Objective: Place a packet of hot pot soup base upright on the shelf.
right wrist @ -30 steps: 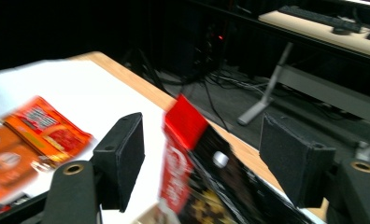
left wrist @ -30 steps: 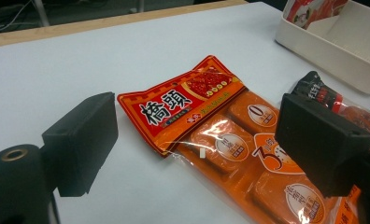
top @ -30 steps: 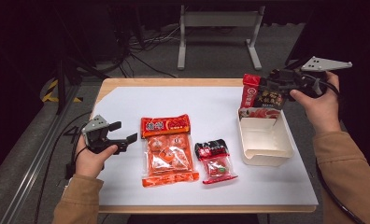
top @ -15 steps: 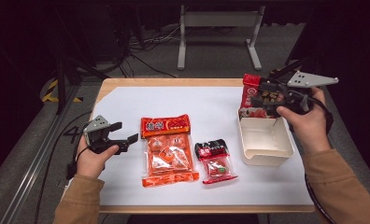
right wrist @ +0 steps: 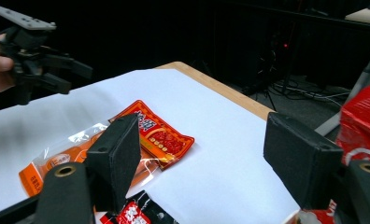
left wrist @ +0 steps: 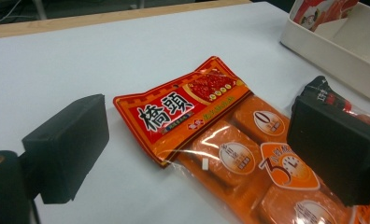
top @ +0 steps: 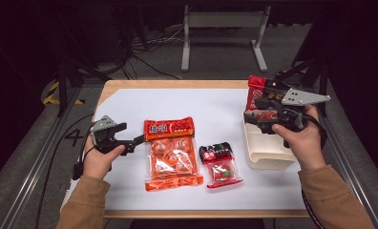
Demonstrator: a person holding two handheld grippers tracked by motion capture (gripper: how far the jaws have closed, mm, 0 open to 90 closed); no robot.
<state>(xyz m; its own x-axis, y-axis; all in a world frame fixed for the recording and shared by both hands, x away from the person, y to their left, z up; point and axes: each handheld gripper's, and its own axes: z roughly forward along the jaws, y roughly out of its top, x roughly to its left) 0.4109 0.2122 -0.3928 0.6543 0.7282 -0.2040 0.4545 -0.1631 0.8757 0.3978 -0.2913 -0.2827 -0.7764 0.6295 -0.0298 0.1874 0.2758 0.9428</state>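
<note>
A big orange packet (top: 170,152) of wrapped pieces lies flat in the middle of the white table (top: 211,102). It has a red header with printed characters (left wrist: 174,116). My left gripper (top: 130,140) rests low at the packet's upper left corner, open, with both black pads (left wrist: 66,149) off the packet. My right gripper (top: 251,117) hovers open over the left rim of the white box (top: 268,152), nothing between its pads (right wrist: 115,158). The right gripper view looks across at the orange packet (right wrist: 150,128) and the left gripper (right wrist: 45,70).
A small red-and-black packet (top: 219,164) lies right of the orange one. A red packet (top: 255,90) stands at the far end of the white box. The wooden table edge (top: 177,83) borders dark floor with cables and a metal stand (top: 223,33).
My right hand has come in from beyond the table's right edge, moving left and down over the white box. The left hand and the packets have stayed put.
</note>
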